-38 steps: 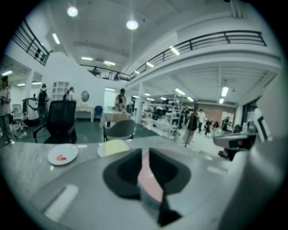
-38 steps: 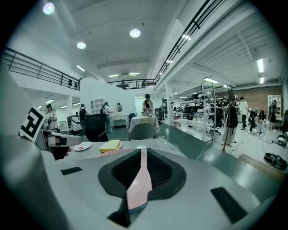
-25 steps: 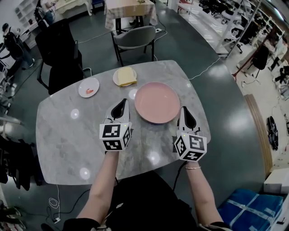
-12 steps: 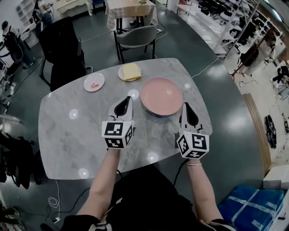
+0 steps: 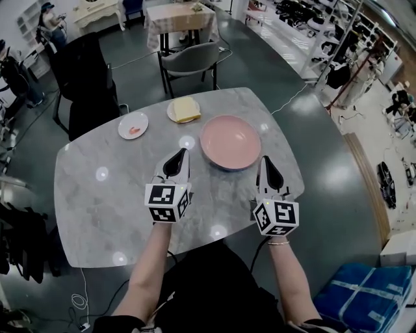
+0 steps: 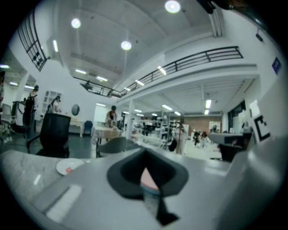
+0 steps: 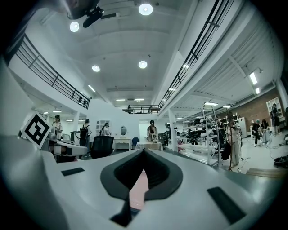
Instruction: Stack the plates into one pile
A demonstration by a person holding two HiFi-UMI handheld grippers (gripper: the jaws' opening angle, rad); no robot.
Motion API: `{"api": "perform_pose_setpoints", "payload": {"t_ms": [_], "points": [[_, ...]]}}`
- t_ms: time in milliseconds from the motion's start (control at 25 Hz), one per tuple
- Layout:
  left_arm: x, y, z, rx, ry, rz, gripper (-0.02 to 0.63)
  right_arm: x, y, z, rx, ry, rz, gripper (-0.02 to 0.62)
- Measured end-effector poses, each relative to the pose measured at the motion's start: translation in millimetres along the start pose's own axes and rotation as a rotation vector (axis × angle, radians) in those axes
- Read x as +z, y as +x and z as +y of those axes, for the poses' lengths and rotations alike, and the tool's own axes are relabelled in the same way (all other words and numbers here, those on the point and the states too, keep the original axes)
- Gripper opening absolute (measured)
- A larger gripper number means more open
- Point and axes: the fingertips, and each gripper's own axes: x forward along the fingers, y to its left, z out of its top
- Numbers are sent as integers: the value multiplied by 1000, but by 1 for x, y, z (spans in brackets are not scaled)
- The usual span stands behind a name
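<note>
A large pink plate (image 5: pixel 230 141) lies on the marble table (image 5: pixel 97 208) towards its far right. A small white plate (image 5: pixel 132 125) with a red bit on it sits at the far left, showing also in the left gripper view (image 6: pixel 67 166). Beside it a yellowish plate (image 5: pixel 183 110) holds a yellow piece. My left gripper (image 5: pixel 182 153) hovers shut and empty just left of the pink plate. My right gripper (image 5: pixel 265 160) is shut and empty near that plate's right rim. A sliver of pink plate (image 7: pixel 138 188) shows between the right jaws' tips, another sliver of the pink plate (image 6: pixel 147 179) past the left ones.
A grey chair (image 5: pixel 188 60) and a black chair (image 5: pixel 84 78) stand at the table's far side. A second table (image 5: pixel 181 16) is further back. People stand at the room's edges, and shelving (image 5: pixel 312 26) runs along the right.
The view has shifted a little, with the table and plates sliding in frame. Both grippers kept their places beside the pink plate and stayed shut.
</note>
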Motion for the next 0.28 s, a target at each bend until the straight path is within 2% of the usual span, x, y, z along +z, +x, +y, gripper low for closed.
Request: {"api": "perform_pose_setpoints", "payload": {"t_ms": [280], "points": [[-3,13,-6,1,19,8,8,-2,6,-12,11,23,-9,5]]}}
